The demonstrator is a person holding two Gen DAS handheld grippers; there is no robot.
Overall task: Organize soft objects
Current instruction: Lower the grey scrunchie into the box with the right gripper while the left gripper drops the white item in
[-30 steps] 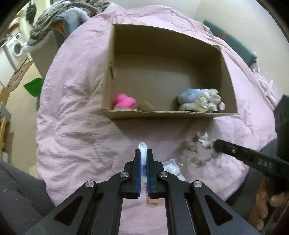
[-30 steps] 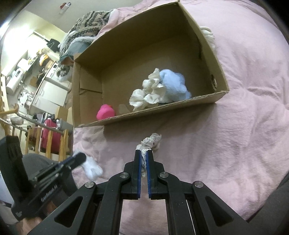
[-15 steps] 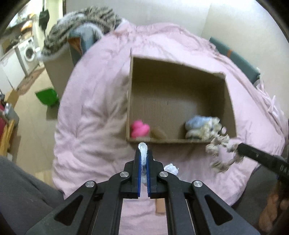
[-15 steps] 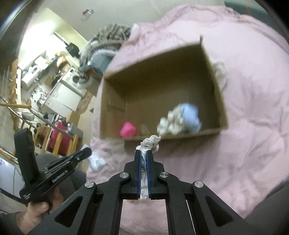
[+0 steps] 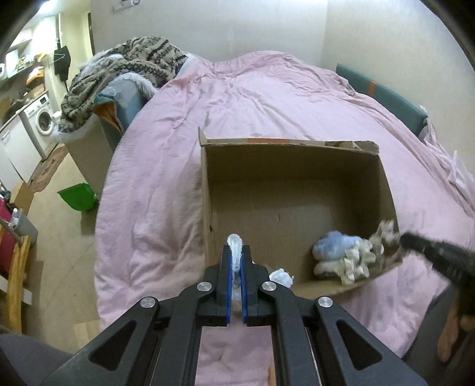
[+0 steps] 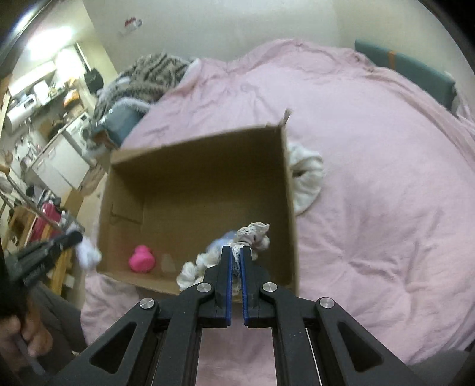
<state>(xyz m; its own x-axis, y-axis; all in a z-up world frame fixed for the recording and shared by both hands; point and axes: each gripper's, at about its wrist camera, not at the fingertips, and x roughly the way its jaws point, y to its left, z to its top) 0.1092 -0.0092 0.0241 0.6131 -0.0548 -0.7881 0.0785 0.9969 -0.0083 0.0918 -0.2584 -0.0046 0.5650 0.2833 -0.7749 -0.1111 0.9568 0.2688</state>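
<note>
A home bedroom; pink duvet (image 5: 267, 98) covers the bed; washing machine (image 5: 43, 118) stands beyond.

You have almost nothing legible here. The left tool (image 6: 75, 237), seen at the left edge of the right wrist view, carries pale lettering along its black side, but it is too blurred to read. A small sign (image 5: 128, 3) high on the far wall shows red marks, also unreadable.
</note>
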